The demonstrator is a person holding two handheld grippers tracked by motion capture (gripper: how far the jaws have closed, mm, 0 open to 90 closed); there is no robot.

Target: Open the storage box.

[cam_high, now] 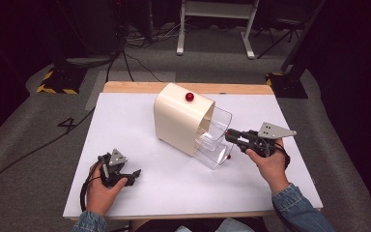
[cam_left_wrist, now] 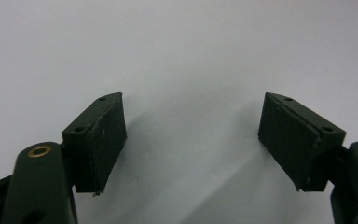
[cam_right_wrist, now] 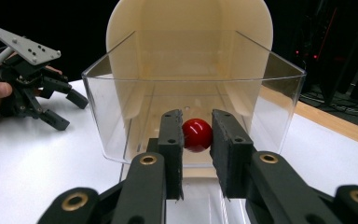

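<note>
A cream cabinet (cam_high: pixel 178 118) with a red ball (cam_high: pixel 189 96) on its top stands mid-table, its open side turned to the right. Two clear plastic drawers stick out of it; the upper drawer (cam_high: pixel 218 121) is drawn out. My right gripper (cam_high: pixel 229 135) is shut on that drawer's red knob (cam_right_wrist: pixel 196 133), which sits pinched between the pads of my right gripper (cam_right_wrist: pixel 196 140) in front of the clear front wall (cam_right_wrist: pixel 121 116). The lower drawer (cam_high: pixel 212 153) shows its own red knob (cam_high: pixel 228 156). My left gripper (cam_high: pixel 133 175) rests open on the white table (cam_high: pixel 125 125), nothing between its pads (cam_left_wrist: pixel 105 135).
The white board lies on a wooden table whose edge (cam_high: pixel 183 87) shows at the back. Cables and stand legs sit on the grey floor beyond. In the right gripper view, the left gripper (cam_right_wrist: pixel 65 112) is off to the left of the drawer.
</note>
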